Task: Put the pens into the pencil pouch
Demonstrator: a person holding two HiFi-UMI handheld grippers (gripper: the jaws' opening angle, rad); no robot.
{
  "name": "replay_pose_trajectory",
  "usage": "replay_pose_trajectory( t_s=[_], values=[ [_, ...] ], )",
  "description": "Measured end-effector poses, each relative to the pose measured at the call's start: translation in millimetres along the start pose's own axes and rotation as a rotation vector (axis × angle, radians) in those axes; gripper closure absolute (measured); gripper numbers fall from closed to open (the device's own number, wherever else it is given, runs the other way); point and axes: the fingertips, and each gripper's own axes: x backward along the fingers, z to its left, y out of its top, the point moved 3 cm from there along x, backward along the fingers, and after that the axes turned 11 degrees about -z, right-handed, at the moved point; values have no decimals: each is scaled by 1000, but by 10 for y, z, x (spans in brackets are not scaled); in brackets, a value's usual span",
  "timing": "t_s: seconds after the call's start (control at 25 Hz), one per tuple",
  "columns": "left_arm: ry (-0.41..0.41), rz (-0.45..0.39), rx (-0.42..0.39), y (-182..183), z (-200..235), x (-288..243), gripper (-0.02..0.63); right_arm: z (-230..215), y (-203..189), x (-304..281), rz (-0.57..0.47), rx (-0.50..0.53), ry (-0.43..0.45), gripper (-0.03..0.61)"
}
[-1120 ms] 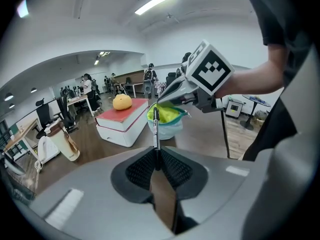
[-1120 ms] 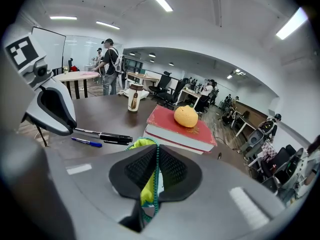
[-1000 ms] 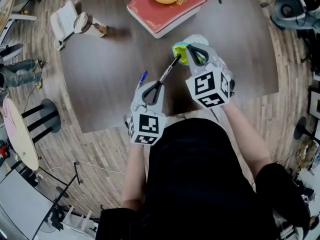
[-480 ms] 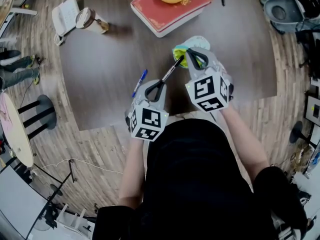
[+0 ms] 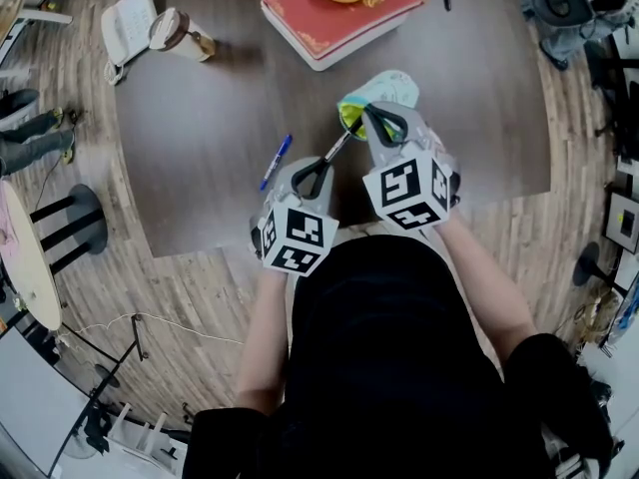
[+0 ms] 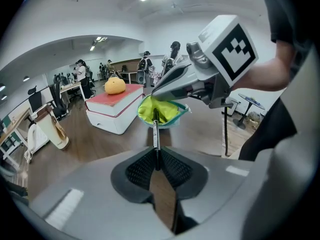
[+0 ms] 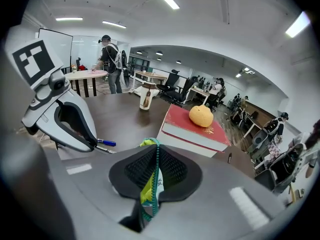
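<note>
**We feed the black pen into the pouch's open mouth**
Our left gripper [image 5: 316,174] is clenched on the slim black pen [image 6: 155,132], its tip at the mouth of the teal fabric pouch with lime lining [image 5: 383,92]. Our right gripper [image 5: 378,119] pinches the pouch's zipper edge. We should line the pen up with the opening and slide it deep before letting go. A blue pen [image 5: 277,161] lies left.

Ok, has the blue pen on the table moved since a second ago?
No. The blue pen still lies at the same spot on the table, below-left of the red book in the head view.
</note>
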Motion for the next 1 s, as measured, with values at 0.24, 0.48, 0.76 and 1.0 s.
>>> replay_pose_trajectory(
  t_s=[0.24,0.48,0.76,1.0],
  values=[
    [0,-2,1,-4,4,-62,576,112,-30,13,7,4,25,558],
    [-3,-2,-5,3,-9,-141,575,136,-44,34,9,6,33,558],
    [-8,-10,-3,40,-32,-237,575,151,-55,54,9,8,44,558],
    [-14,-24,-8,107,-46,-337,575,160,-72,75,8,7,54,558]
  ],
)
